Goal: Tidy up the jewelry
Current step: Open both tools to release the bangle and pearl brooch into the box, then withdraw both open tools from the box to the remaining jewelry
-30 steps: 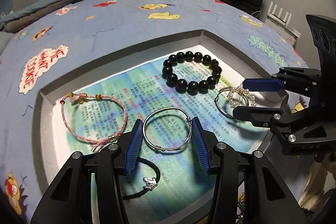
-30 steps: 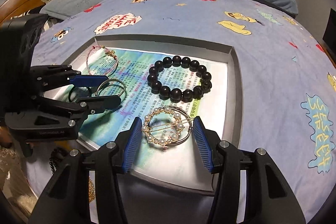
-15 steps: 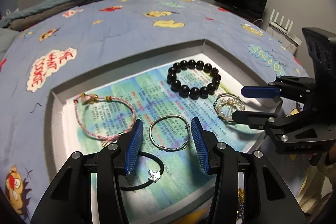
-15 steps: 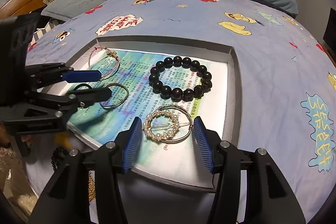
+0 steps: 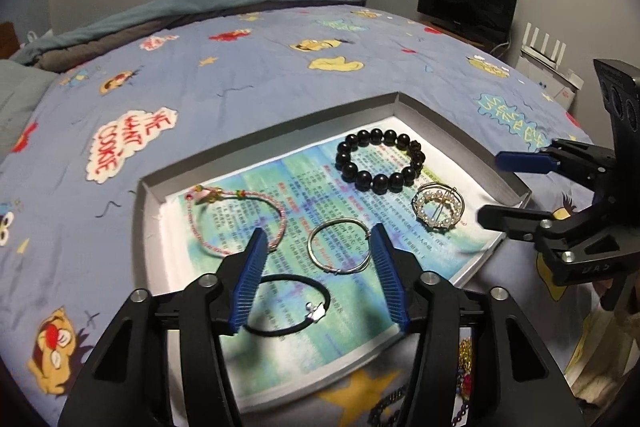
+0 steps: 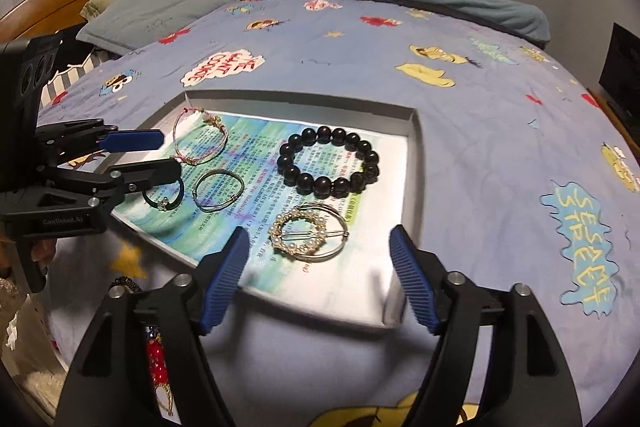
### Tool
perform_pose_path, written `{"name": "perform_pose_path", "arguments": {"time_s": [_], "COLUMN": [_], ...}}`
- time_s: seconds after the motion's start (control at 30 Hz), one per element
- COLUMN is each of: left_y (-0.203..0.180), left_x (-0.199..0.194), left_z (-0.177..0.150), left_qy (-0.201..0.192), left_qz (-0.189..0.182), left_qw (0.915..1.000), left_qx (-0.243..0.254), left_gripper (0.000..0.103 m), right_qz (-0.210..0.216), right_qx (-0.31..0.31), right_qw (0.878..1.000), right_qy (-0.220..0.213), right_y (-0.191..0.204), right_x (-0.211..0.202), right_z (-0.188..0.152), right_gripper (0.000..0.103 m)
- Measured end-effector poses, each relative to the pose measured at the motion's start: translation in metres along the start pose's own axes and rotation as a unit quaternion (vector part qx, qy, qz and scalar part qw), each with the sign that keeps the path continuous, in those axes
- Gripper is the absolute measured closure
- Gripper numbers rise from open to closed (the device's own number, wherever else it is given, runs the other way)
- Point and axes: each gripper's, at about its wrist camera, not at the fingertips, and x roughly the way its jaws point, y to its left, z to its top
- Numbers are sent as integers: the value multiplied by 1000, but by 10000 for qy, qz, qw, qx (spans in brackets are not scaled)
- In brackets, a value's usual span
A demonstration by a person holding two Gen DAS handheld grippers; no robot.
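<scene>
Bedspread (image 5: 240, 87) reads "ME WANT COOKIE" and "SESAME STREET". Tray (image 5: 460, 131) holds, left to right: pink cord bracelet (image 5: 240, 223), black hair tie (image 5: 288, 307), silver bangle (image 5: 339, 246), black bead bracelet (image 5: 380, 161), pearl hoop (image 5: 439, 207), all flat. Left claw (image 5: 320, 279) and right claw (image 6: 320, 275) gape wide, empty.

Both views are dim and bluish, lit softly from overhead, so the white floor of the tray (image 5: 176, 267) is the brightest patch and looks slightly washed out, while shadows stay faint and diffuse. Strong fisheye distortion bows the bed (image 6: 500, 131) into a dome and leaves black vignetting in every corner. Fine print on the tray's paper liner (image 6: 256, 163) is smeared by blur, and the near tray edge is soft.
</scene>
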Motion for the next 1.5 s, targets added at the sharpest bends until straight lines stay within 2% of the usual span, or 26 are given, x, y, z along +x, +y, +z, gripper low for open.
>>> {"name": "perform_pose_path", "arguments": {"time_s": [0.07,0.33,0.53,0.97,1.5], "left_y": [-1,6,8,13,17], "left_x": [-8,-31,-46,-73,-100], "left_z": [-2,-9,-17,-48,-85], "left_qy": [-96,-231,-323,-326,-288], "left_qz": [80,244,521,837,914], "left_qw": [9999,9994,9980,9954,9943], "left_qx": [14,-115,-184,-345,-475], "left_gripper": [33,24,12,10,10], "right_qz": [-30,-113,-179,-177,-156], "right_qx": [18,146,258,272,252], "right_qw": [10000,9995,9990,9984,9971], "right_qy": [-86,-243,-326,-468,-701], "right_y": [-1,-9,-10,-3,11], "right_x": [-7,-28,-37,-55,-69], "right_z": [-2,-10,-16,-32,-60], "right_gripper": [21,6,5,5,5]}}
